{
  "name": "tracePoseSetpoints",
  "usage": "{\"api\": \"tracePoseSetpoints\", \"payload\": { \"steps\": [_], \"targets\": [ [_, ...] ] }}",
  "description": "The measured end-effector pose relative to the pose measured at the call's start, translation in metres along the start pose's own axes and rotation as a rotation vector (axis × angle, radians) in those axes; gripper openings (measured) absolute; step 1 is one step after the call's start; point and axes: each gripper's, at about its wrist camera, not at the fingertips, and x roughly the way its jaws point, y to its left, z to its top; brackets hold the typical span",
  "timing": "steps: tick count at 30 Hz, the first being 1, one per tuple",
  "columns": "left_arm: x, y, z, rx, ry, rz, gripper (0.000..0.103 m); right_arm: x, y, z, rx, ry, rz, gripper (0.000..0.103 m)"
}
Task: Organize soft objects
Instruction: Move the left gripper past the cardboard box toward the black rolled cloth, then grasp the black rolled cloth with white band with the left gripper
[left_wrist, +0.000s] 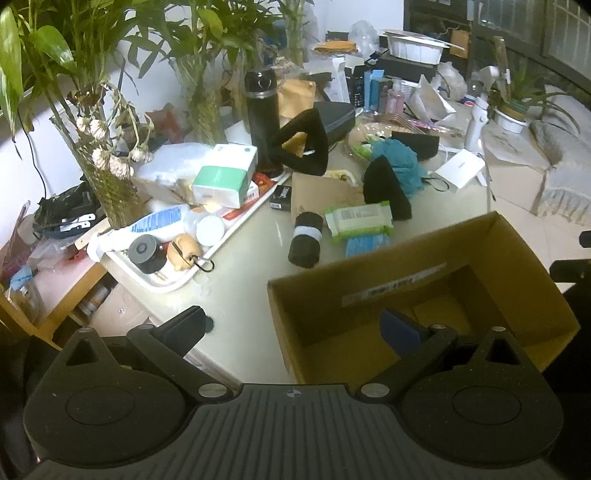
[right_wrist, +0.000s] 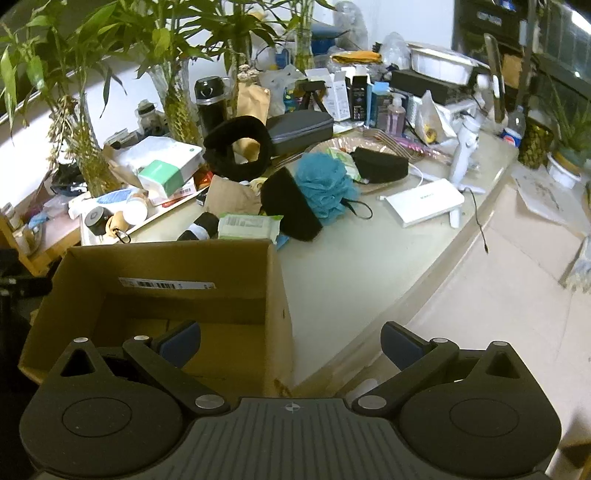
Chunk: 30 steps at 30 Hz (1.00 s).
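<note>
An open cardboard box (left_wrist: 491, 236) (right_wrist: 166, 247) stands at the table's near edge; what shows of its inside holds nothing. Beyond it lie a rolled black cloth with a white band (left_wrist: 306, 240) (right_wrist: 201, 228), a green wet-wipes pack (left_wrist: 358, 218) (right_wrist: 249, 226), a black soft wedge (left_wrist: 386, 188) (right_wrist: 290, 205), a teal bath pouf (left_wrist: 400, 160) (right_wrist: 325, 181), a black ring-shaped cushion (left_wrist: 306, 144) (right_wrist: 238, 147) and a black pouch (right_wrist: 380, 164). My left gripper (left_wrist: 295, 325) is open over the box's left wall. My right gripper (right_wrist: 291, 339) is open over the box's right wall. Neither holds anything.
A white tray (left_wrist: 155, 284) with bottles and boxes sits at the left by glass vases of plants (left_wrist: 103, 166). A black flask (left_wrist: 263, 114), a grey case (right_wrist: 301, 127), a white box (right_wrist: 424, 201) and clutter crowd the back. Bare tabletop (right_wrist: 362, 266) lies right of the box, ending at the floor.
</note>
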Motion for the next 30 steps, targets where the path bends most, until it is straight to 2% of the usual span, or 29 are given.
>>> {"api": "tracePoseSetpoints", "payload": {
  "steps": [6, 16, 20, 30],
  "targets": [
    [0.008, 0.004, 0.007, -0.009, 0.004, -0.025, 0.103, 0.006, 0.0, 0.007, -0.048, -0.024, -0.022, 0.103],
    [0.019, 0.018, 0.031, -0.003, -0.026, -0.073, 0.103, 0.017, -0.001, 0.024, -0.147, -0.018, 0.015, 0.103],
    [0.033, 0.027, 0.046, -0.004, -0.021, -0.088, 0.103, 0.022, -0.005, 0.033, -0.17, -0.023, 0.054, 0.103],
    [0.081, 0.036, 0.069, 0.033, 0.031, -0.168, 0.103, 0.047, -0.024, 0.055, -0.171, -0.035, 0.063, 0.103]
  ]
}}
